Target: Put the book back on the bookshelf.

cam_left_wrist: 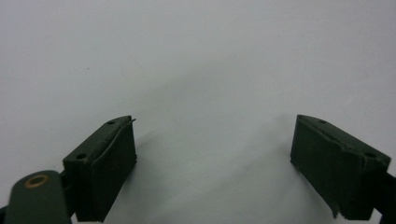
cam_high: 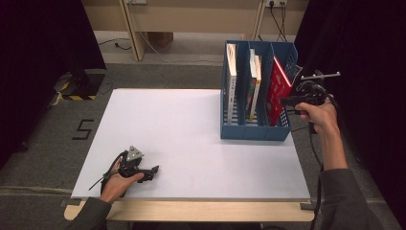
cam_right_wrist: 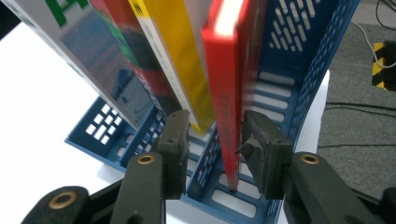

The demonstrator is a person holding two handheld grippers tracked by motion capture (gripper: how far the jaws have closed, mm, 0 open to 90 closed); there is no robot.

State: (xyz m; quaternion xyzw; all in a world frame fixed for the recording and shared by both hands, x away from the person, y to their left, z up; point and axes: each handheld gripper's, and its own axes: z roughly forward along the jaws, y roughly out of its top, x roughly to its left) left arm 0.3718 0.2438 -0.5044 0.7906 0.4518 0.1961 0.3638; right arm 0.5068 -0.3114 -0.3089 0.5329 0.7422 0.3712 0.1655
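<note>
Red book (cam_right_wrist: 229,93) stands in the blue rack (cam_right_wrist: 299,70) between the right tongs' (cam_right_wrist: 215,140) parted jaws; left tongs (cam_left_wrist: 215,154) gape wide.

My right gripper (cam_right_wrist: 212,154) is reaching up from the bottom of the frame, its two black jaws standing either side of the thin red book (cam_right_wrist: 229,93), which is rising through the centre. The right jaw is looking pressed against the book's cover; the left jaw is sitting a little apart from its spine. The book is standing in the end slot of the blue perforated plastic file rack (cam_right_wrist: 299,60). To its left, a yellow-spined book (cam_right_wrist: 180,56) is leaning toward the upper left, and a glossy white-and-blue book (cam_right_wrist: 84,65) is leaning beyond it. The white tabletop (cam_right_wrist: 37,126) is showing at left, grey carpet (cam_right_wrist: 359,121) at right.
</note>
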